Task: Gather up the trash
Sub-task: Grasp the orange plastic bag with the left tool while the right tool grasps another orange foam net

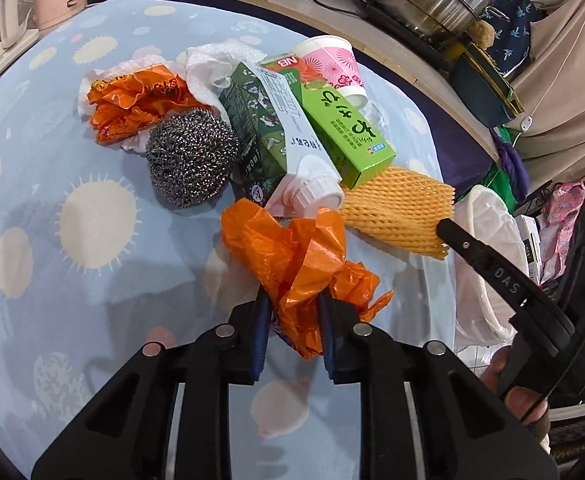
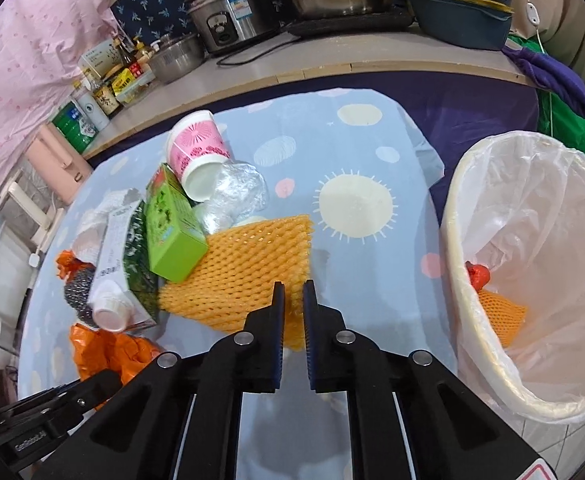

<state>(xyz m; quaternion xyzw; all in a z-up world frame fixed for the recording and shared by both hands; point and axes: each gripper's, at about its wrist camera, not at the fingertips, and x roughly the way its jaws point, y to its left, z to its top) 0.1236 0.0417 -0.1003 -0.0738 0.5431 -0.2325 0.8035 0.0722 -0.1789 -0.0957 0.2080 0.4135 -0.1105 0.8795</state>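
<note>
**Both grippers clamped on trash; bin lies to the right**

Left gripper (image 1: 294,320): jaws nearly together, blue pads pinching a crumpled orange plastic bag (image 1: 292,256). The film bunches up between the pads and spills forward of them, thin, crinkly and limp. It will likely trail and drag when lifted.

Right gripper (image 2: 293,304): jaws narrow, closed on the near edge of the yellow foam net sleeve (image 2: 240,268). The sleeve is a soft, diamond-mesh tube, squashed flat. Its long axis runs from the fingertips away to the left, under the green carton (image 2: 172,232). The carton's corner rests on the far end of the sleeve, so a straight pull may disturb the pile.

Key relation: the white-lined bin (image 2: 532,260) stands off the table's right edge, just beside the right gripper and well apart from the left. A similar foam net and a red scrap already lie inside. Judgement: right hand is nearer and should drop first; left must cross over the tablecloth (image 1: 52,160) to reach it.

Remaining pile, in the left wrist view: steel wool scourer (image 1: 192,156), springy and coiled; dark green carton with white screw cap (image 1: 268,128); pink paper cup (image 1: 332,64) on its side; white tissue (image 1: 220,60); second orange wrapper (image 1: 132,100). All touching or overlapping.
</note>
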